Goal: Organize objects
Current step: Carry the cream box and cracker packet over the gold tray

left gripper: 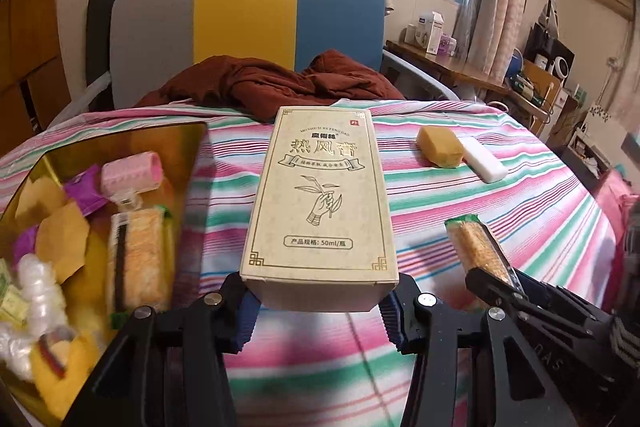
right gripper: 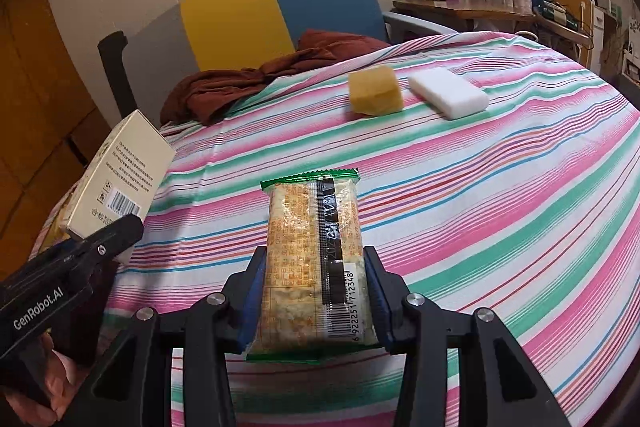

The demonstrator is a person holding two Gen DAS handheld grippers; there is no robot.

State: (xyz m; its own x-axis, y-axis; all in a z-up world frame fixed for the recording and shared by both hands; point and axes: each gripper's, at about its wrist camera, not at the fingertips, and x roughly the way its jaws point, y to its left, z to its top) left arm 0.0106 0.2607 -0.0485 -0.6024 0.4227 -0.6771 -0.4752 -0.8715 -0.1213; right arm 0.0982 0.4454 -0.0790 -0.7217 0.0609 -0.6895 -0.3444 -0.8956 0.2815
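Left gripper (left gripper: pixel 318 307) clamped on near end of cream carton (left gripper: pixel 320 199), held above striped cloth (left gripper: pixel 460 211); right gripper (right gripper: pixel 314 301) clamped on sides of wrapped rice cracker (right gripper: pixel 314 259), likewise held off cloth. Gold tin (left gripper: pixel 120 147) at left seen by left wrist view only, filled with second cracker packet (left gripper: pixel 138 259), pink roller (left gripper: pixel 132 173), purple wrappers. Carton's barcode side seen by right wrist view only. Yellow sponge (right gripper: pixel 374 91) and white block (right gripper: pixel 448 97) seen lying side by side on far cloth.

tray (left gripper: pixel 192 131) lies left on the cloth (left gripper: pixel 480 211); sponge (left gripper: pixel 438 147) and eraser block (left gripper: pixel 484 161) touch at far right; garment (left gripper: pixel 280 83) behind.
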